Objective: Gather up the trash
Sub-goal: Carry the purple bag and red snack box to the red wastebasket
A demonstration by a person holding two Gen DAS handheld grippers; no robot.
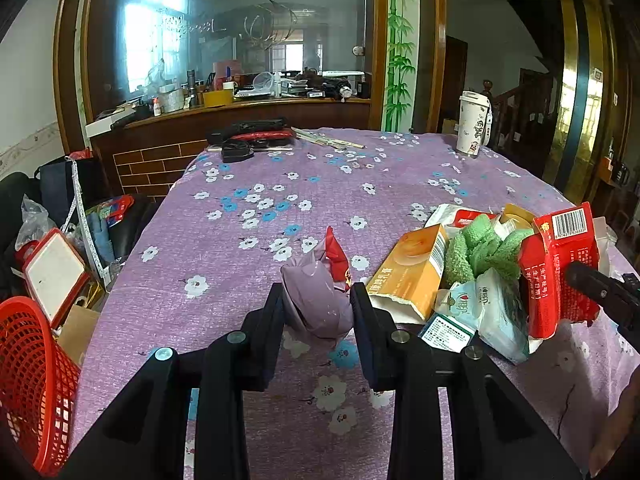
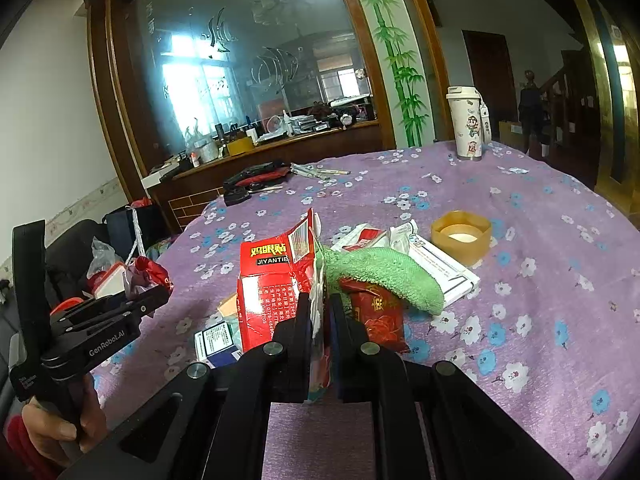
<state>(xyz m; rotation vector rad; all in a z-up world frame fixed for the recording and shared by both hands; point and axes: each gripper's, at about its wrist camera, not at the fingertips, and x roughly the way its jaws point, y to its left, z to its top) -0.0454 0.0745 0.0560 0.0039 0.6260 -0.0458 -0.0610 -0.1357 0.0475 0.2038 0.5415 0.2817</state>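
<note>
My left gripper (image 1: 318, 300) is shut on a crumpled purple and red wrapper (image 1: 316, 300), held above the purple floral tablecloth (image 1: 280, 184). In the right wrist view the left gripper (image 2: 160, 288) shows at the left with the wrapper (image 2: 140, 276) in it. My right gripper (image 2: 322, 312) is shut on the torn flap of a red box (image 2: 272, 280). That red box (image 1: 560, 264) shows at the right in the left wrist view. A trash pile lies around it: an orange carton (image 1: 412, 268), a green cloth (image 2: 384, 272), a red packet (image 2: 378, 320).
A red mesh basket (image 1: 32, 380) stands low at the left beside the table. A white tumbler (image 2: 464, 124) stands at the far table edge. A tape roll (image 2: 460, 236) lies right of the pile. Black and red items (image 1: 252, 136) lie at the far left.
</note>
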